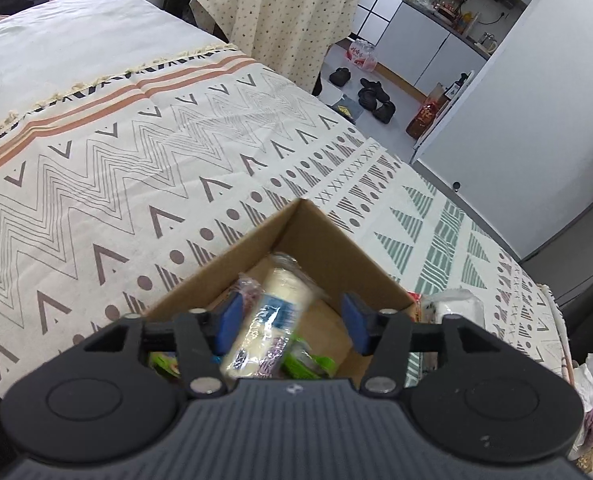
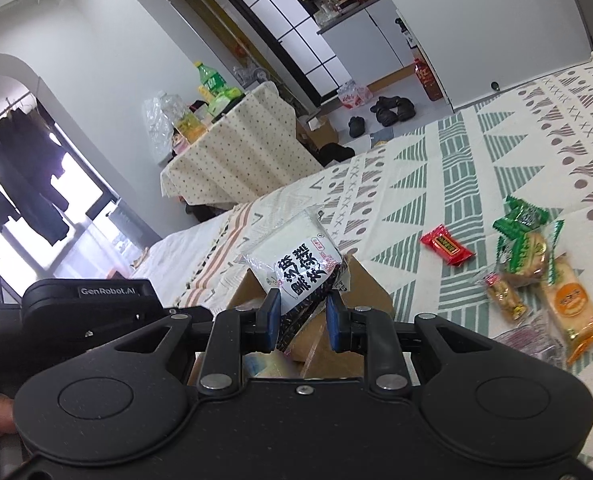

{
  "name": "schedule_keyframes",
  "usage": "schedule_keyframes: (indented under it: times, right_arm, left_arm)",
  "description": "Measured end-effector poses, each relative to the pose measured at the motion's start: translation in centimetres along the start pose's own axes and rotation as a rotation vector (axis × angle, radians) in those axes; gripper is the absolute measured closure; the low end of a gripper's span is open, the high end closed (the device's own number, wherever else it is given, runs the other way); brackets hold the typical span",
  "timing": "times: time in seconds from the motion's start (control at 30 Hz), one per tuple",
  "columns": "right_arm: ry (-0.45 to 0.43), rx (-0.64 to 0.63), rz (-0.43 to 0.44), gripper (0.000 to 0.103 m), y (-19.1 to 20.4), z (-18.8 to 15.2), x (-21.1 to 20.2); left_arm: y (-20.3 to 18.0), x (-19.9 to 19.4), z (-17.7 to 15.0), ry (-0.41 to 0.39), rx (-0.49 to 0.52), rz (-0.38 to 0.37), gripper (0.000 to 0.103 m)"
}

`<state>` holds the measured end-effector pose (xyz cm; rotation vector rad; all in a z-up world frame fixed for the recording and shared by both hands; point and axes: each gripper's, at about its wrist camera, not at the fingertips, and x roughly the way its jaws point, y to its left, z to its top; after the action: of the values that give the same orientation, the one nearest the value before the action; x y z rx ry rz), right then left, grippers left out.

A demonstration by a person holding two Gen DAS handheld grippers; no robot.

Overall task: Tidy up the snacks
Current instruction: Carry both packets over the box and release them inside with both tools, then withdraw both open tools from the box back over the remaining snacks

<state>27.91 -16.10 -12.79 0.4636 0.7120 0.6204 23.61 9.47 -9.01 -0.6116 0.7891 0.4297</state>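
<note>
Left wrist view: my left gripper [image 1: 292, 322] hangs over the open cardboard box [image 1: 256, 240] on the patterned bedspread [image 1: 136, 152]. My jaws are spread wide, released. Between them a pale cream snack pack [image 1: 272, 312] with a blue label is blurred; its long axis runs from near-left to far-right, far end toward the box's far corner. It brushes the left blue pad, well clear of the right one. The label writing is too smeared to read. Green wrappers [image 1: 308, 364] lie in the box bottom.

Right wrist view: my right gripper [image 2: 302, 316] is clenched on a white-and-black snack packet [image 2: 296, 260], jaws grasping its lower end. The packet stands tilted, long axis rising away toward the far left, bold black Chinese characters across its face. It sits just above the box [image 2: 360, 284]. To the right on the bedspread lie a red candy [image 2: 446, 245], a green cracker pack [image 2: 522, 240] and an orange-labelled pack [image 2: 574, 304], close together. The other gripper, at left, reads "GenRobot.AI".
</note>
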Motion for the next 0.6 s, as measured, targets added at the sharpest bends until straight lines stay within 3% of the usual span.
schedule_keyframes:
  times: [0.3, 0.43, 0.6]
  right_arm:
    - [0.010, -0.006, 0.003, 0.079, 0.7, -0.1, 1.9]
    - [0.050, -0.013, 0.036, 0.066, 1.2, -0.3, 2.5]
    - [0.037, -0.011, -0.008, 0.053, 0.9, 0.0, 1.4]
  left_arm:
    - [0.7, 1.0, 0.3, 0.025, 0.015, 0.022, 0.040]
    - [0.4, 1.0, -0.1, 0.017, 0.039, 0.040, 0.029]
    - [0.5, 1.0, -0.5, 0.056, 0.031, 0.069, 0.023]
